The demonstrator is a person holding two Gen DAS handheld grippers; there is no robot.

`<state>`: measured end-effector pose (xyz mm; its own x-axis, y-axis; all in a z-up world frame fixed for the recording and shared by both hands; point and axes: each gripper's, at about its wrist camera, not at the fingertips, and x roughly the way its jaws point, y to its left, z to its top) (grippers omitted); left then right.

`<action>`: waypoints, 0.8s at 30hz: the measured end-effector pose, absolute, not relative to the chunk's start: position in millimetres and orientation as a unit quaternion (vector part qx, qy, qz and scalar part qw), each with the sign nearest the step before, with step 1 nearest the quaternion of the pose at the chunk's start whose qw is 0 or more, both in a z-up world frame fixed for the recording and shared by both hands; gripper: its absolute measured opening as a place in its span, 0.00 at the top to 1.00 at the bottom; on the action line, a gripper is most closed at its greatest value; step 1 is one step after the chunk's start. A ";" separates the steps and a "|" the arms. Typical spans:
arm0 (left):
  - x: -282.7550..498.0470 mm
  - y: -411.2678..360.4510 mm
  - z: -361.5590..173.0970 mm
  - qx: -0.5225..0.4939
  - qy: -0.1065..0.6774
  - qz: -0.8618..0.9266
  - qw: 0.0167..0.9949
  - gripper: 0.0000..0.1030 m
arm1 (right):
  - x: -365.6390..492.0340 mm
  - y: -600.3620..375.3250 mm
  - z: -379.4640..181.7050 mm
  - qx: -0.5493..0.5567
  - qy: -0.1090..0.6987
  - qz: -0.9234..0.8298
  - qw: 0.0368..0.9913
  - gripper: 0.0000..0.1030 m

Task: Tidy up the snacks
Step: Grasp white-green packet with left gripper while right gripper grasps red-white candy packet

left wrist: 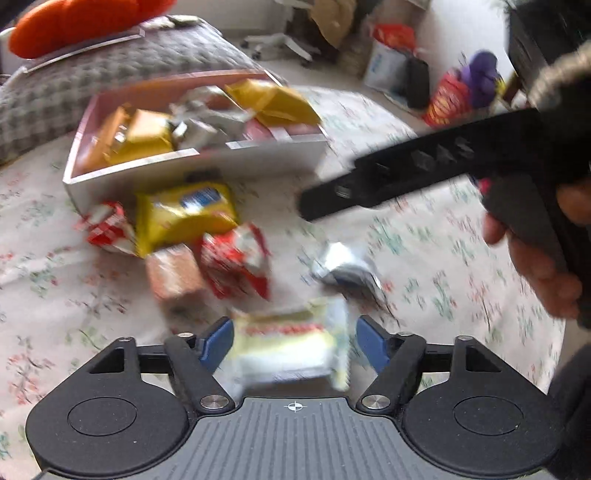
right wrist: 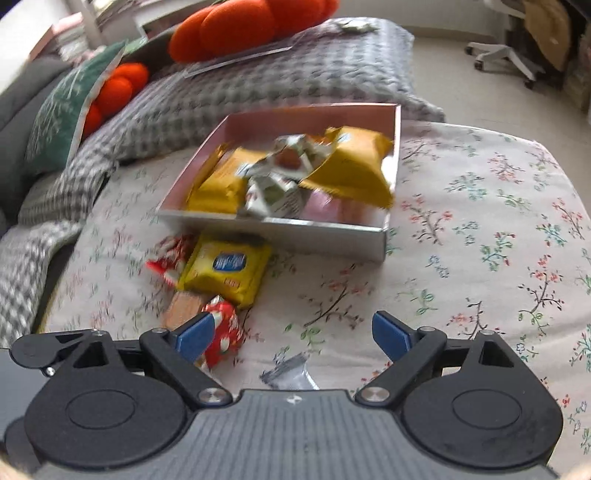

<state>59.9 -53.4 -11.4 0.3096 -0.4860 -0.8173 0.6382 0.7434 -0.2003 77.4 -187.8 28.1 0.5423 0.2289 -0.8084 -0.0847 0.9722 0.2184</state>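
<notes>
A pink box (left wrist: 195, 168) (right wrist: 325, 229) on the flowered bedspread holds yellow and silver snack packs. In front of it lie a yellow pack (left wrist: 184, 218) (right wrist: 225, 269), red-and-white packs (left wrist: 236, 262) (right wrist: 221, 332), a tan pack (left wrist: 173, 277) (right wrist: 183, 306) and a silver wrapper (left wrist: 343, 266) (right wrist: 288, 374). My left gripper (left wrist: 293, 345) has its blue fingers on both sides of a pale yellow-white snack pack (left wrist: 291, 347); contact is blurred. My right gripper (right wrist: 295, 334) is open and empty above the bedspread; it also shows as a black arm in the left wrist view (left wrist: 406, 173).
A grey checked blanket (right wrist: 221, 92) and orange cushions (right wrist: 236, 26) lie behind the box. A green pillow (right wrist: 66, 110) is at the far left. The bed edge runs along the right, with floor clutter and a chair base (right wrist: 502, 55) beyond.
</notes>
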 end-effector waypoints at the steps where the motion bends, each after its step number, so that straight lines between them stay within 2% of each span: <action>1: 55.2 -57.9 -14.8 0.100 0.472 -0.351 0.803 0.22 | 76.8 -184.5 26.2 0.067 0.472 0.091 0.874 0.12; 5: 47.5 -68.4 -26.1 0.159 0.463 -0.342 0.802 0.23 | 76.1 -181.9 24.1 0.053 0.477 0.090 0.873 0.14; 6: 49.4 -68.0 -28.0 0.158 0.465 -0.335 0.804 0.25 | 75.8 -181.9 24.5 0.055 0.476 0.092 0.873 0.14; 9: 55.7 -60.8 -27.2 0.143 0.470 -0.330 0.806 0.42 | 74.9 -180.3 26.0 0.053 0.473 0.095 0.874 0.17; 10: 56.7 -58.9 -26.1 0.140 0.469 -0.328 0.808 0.43 | 74.8 -180.0 25.7 0.053 0.473 0.097 0.874 0.20; 14: 55.9 -55.5 -24.5 0.134 0.469 -0.332 0.808 0.45 | 76.4 -179.1 21.1 0.058 0.479 0.104 0.869 0.34; 17: 56.2 -52.7 -21.5 0.126 0.469 -0.335 0.807 0.46 | 77.5 -177.4 16.5 0.075 0.485 0.123 0.863 0.40; 24: 57.4 -49.1 -16.9 0.115 0.464 -0.335 0.812 0.47 | 78.3 -166.6 15.3 0.093 0.476 0.160 0.860 0.41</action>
<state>57.4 -49.1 -16.9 0.3448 -0.4367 -0.8309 0.6502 0.7496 -0.1241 78.3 -166.6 15.3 0.4962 0.3633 -0.7885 -0.1864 0.9316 0.3120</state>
